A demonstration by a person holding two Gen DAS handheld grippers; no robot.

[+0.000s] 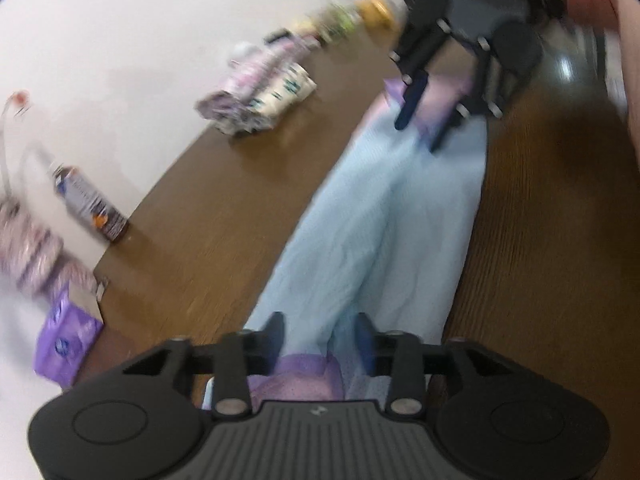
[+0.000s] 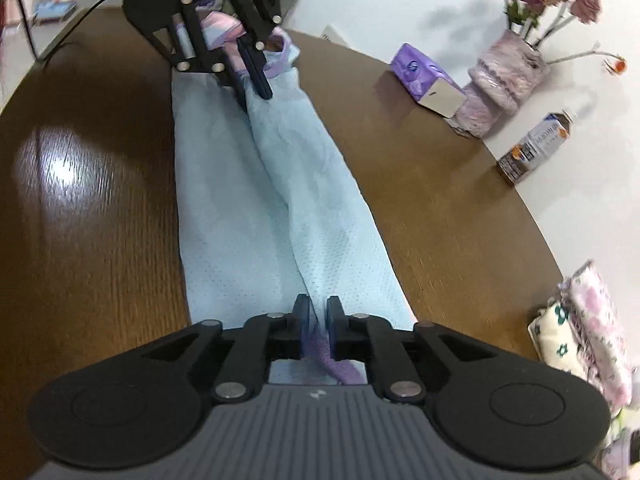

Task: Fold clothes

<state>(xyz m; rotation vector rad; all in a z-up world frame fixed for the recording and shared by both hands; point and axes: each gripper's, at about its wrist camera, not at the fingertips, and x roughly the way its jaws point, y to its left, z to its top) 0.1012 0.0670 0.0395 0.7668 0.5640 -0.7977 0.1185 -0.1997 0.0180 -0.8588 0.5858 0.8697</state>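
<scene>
Right gripper [image 2: 319, 316] at bottom centre, fingers [image 2: 301, 322] pinching purple hem of light-blue garment [image 2: 280, 184]. Garment stretched lengthwise up wooden bench [image 2: 88, 168]. Left gripper [image 2: 256, 76] at upper centre, fingers at garment's far end. Tissue pack [image 2: 420, 74], bottle [image 2: 534, 148] at right edge.

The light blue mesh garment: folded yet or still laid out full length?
Laid out: the light blue mesh garment stretches lengthwise across the brown wooden table.

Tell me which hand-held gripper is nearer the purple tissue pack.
Left. The left hand-held gripper is at the garment end nearest the purple tissue pack; the right hand-held gripper is at the opposite end, far down the table.
</scene>
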